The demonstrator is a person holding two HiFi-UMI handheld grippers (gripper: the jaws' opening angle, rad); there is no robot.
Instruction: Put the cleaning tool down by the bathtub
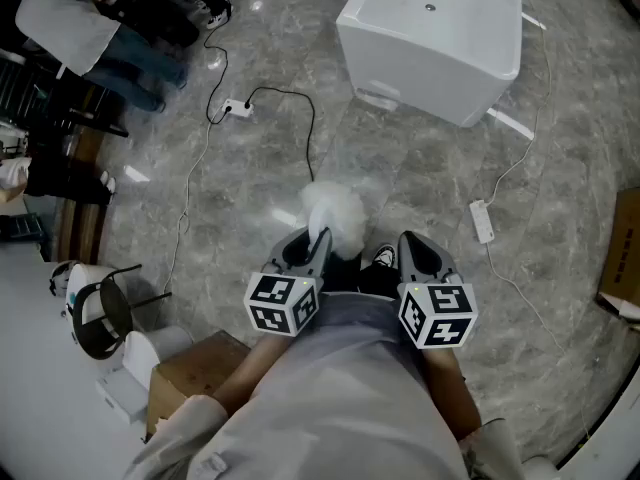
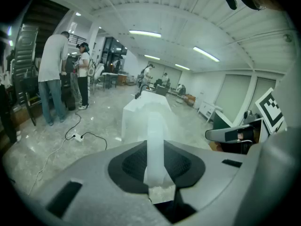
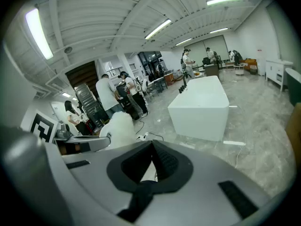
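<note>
The cleaning tool is a white duster with a fluffy head and a pale handle. My left gripper is shut on that handle, and the handle stands up between its dark pads. The fluffy head also shows at the left of the right gripper view. My right gripper is beside the left one, shut with nothing in it. The white bathtub stands on the grey marble floor some way ahead and to the right; it shows straight ahead in both gripper views.
A power strip with a black cable lies on the floor ahead to the left. A white power strip and its cord lie to the right. A cardboard box and a chair stand at my left. People stand at the far left.
</note>
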